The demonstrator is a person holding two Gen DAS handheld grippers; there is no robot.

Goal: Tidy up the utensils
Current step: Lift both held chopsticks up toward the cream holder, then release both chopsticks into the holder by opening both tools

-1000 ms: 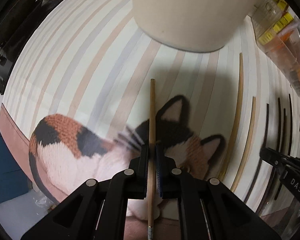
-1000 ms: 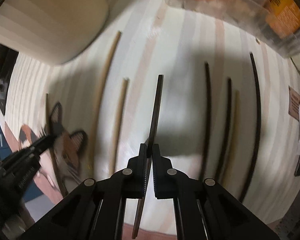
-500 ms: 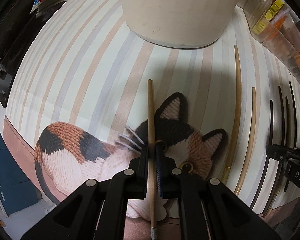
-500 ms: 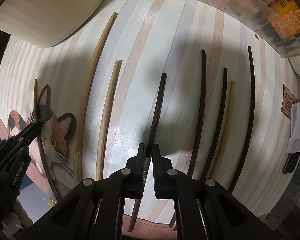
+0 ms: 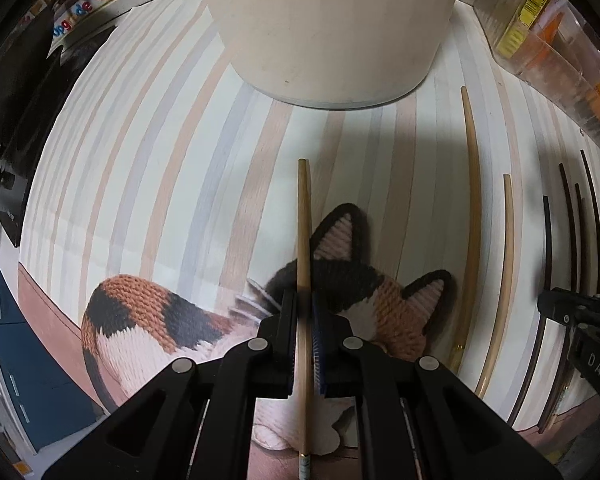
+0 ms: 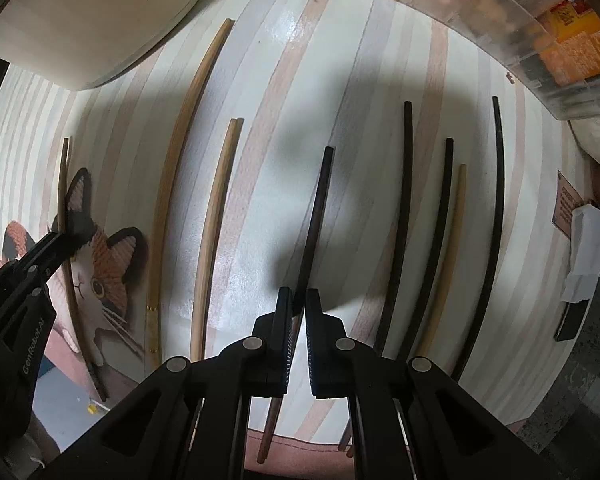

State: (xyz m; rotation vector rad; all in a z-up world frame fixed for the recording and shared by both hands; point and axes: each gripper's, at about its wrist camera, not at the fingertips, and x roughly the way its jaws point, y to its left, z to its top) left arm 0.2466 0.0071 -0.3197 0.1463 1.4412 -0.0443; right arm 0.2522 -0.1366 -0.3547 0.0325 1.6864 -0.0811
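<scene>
Loose chopsticks (image 6: 400, 216) lie in a row on the striped tabletop (image 6: 340, 60) near a cream container (image 5: 328, 28). Left gripper (image 5: 306, 312) clamped on a light chopstick (image 5: 304, 240); right gripper (image 6: 296, 308) clamped on a dark chopstick (image 6: 316, 216).

White letters "DAS" stood on the black body of the right gripper (image 5: 588, 340), seen well to the right of the left gripper's jaws. White lettering "GenRobotAI" ran along the black body of the left gripper (image 6: 24, 300), far left of the right gripper's jaws. The fragment "upgrade" appeared in coloured letters on a white printed sheet (image 5: 76, 4), far up and left of the left jaws. Print on the orange packet (image 6: 572, 48) and yellow label (image 5: 528, 12) was too small to read.
</scene>
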